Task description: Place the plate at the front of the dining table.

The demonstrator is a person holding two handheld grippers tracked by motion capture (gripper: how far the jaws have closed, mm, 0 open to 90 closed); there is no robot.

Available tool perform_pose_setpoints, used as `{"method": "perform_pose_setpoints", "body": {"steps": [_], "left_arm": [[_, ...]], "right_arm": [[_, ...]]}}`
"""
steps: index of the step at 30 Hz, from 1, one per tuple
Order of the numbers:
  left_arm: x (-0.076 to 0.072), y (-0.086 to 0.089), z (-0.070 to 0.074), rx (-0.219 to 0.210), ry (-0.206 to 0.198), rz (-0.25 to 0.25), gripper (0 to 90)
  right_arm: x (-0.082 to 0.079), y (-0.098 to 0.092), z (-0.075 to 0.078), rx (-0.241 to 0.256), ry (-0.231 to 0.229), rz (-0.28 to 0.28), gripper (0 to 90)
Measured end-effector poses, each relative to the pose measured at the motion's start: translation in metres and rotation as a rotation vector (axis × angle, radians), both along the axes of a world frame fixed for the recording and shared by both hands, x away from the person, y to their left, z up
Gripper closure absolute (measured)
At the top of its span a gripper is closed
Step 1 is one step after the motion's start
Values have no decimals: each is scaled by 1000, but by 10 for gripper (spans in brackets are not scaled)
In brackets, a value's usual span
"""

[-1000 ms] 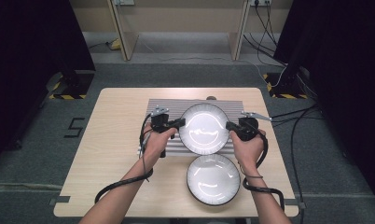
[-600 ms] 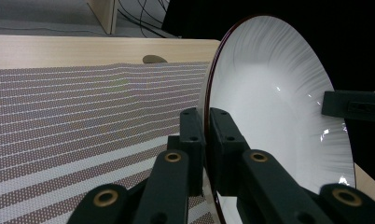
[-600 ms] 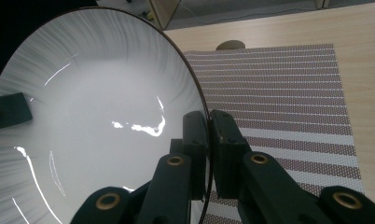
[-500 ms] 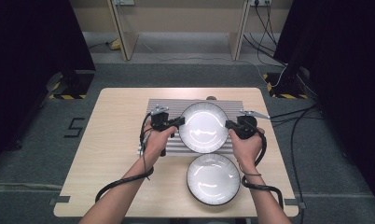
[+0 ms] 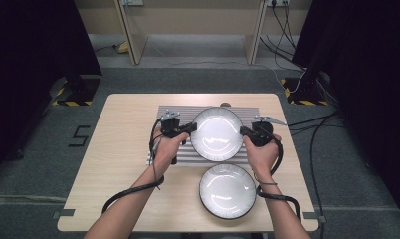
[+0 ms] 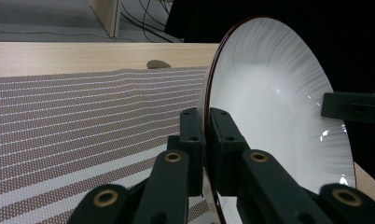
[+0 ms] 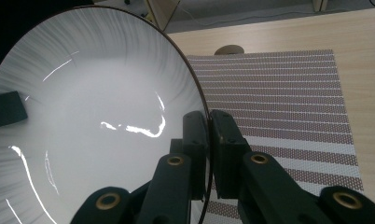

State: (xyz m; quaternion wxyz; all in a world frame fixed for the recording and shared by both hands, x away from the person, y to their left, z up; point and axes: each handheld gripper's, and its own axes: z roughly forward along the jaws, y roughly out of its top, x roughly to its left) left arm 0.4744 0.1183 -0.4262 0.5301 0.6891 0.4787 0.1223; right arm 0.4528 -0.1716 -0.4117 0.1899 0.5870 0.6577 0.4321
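A: Panel one, high view. What step am I looking at?

B: I have the upper plate (image 5: 217,133) carried between both tools, over the striped mat (image 5: 168,112) at the far middle of the table (image 5: 113,149). My left gripper (image 5: 192,127) pinches its left rim, my right gripper (image 5: 243,131) its right rim. A second plate (image 5: 227,190) lies flat on the bare wood just nearer to me, apart from the first.

A: And the jaws themselves?

B: In the left gripper view they are pressed together on the plate's thin dark edge (image 6: 207,100), one pad on each face; the right gripper view shows the same clamp on the opposite edge. The plate fills much of each of those views. I cannot tell whether it touches the mat or hangs just above it.

A: What does the next move call for?

B: As I judge it, both hands travelling level and together, so that neither rim slips; then lowering flat before either clamp loosens.
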Motion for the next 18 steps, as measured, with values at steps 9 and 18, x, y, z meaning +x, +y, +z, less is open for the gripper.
{"method": "perform_pose_setpoints", "body": {"steps": [9,18], "left_arm": [[4,1,-2,0,3,7,840],[8,1,-5,-3,9,12,840]], "right_arm": [[5,2,-2,-3,2,0,854],[8,3,-4,-6,5,-2,854]]}}
